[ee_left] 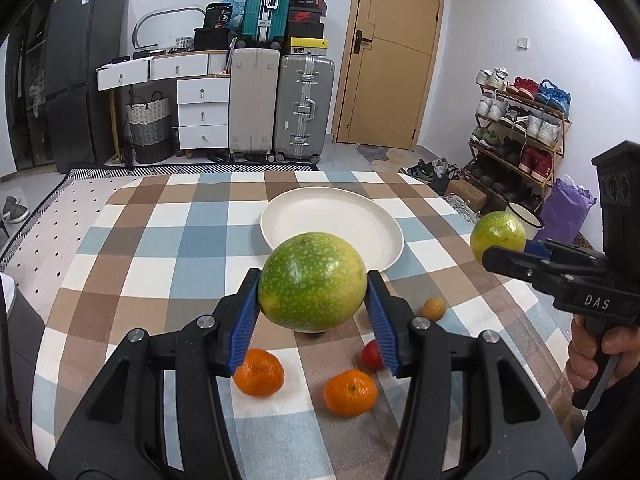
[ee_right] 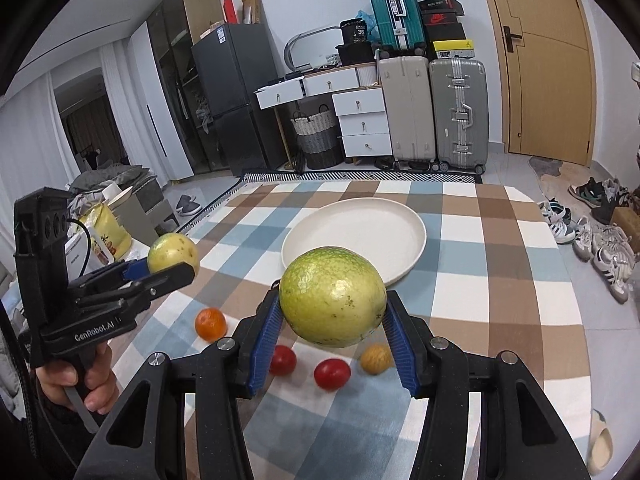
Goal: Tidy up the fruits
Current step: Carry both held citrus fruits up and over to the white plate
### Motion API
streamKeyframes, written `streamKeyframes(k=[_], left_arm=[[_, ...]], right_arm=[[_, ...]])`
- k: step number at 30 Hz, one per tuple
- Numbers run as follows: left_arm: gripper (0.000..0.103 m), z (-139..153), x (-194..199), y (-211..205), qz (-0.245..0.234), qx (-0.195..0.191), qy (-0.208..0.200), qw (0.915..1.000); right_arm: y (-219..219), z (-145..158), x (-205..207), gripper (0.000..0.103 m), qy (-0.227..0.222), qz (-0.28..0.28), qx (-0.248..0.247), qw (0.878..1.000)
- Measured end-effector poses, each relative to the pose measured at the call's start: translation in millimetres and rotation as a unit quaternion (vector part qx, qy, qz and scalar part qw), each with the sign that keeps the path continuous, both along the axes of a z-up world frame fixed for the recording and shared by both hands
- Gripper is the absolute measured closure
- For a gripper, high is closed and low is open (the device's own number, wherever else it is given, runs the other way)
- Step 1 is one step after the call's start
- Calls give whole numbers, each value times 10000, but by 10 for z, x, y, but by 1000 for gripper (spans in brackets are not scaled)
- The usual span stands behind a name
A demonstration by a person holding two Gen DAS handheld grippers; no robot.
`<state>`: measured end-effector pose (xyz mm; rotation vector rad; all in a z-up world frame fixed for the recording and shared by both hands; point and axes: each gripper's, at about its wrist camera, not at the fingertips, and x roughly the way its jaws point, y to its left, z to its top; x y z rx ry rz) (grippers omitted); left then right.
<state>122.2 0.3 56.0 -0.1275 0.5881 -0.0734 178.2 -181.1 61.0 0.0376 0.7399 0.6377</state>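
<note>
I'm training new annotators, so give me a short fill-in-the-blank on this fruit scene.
1. Each hand-held gripper, left and right, is shut on a ___ fruit.
2. The white plate holds ___ fruit.
3. The tablecloth has a ___ pattern.
4. In the left wrist view, ___ oranges lie on the cloth.

Missing words: green; no; checked; two

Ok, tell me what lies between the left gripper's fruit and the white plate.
Nothing: in the left wrist view only bare checked cloth separates the green fruit from the plate.
</note>
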Motion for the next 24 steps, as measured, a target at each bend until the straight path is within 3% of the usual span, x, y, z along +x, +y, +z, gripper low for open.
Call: streamKeyframes(k=[24], left_arm=[[54,-301,1062,-130,-113,101,254,9996]], right_arm=[[362,-278,779,52,210,-18,-105,9997]])
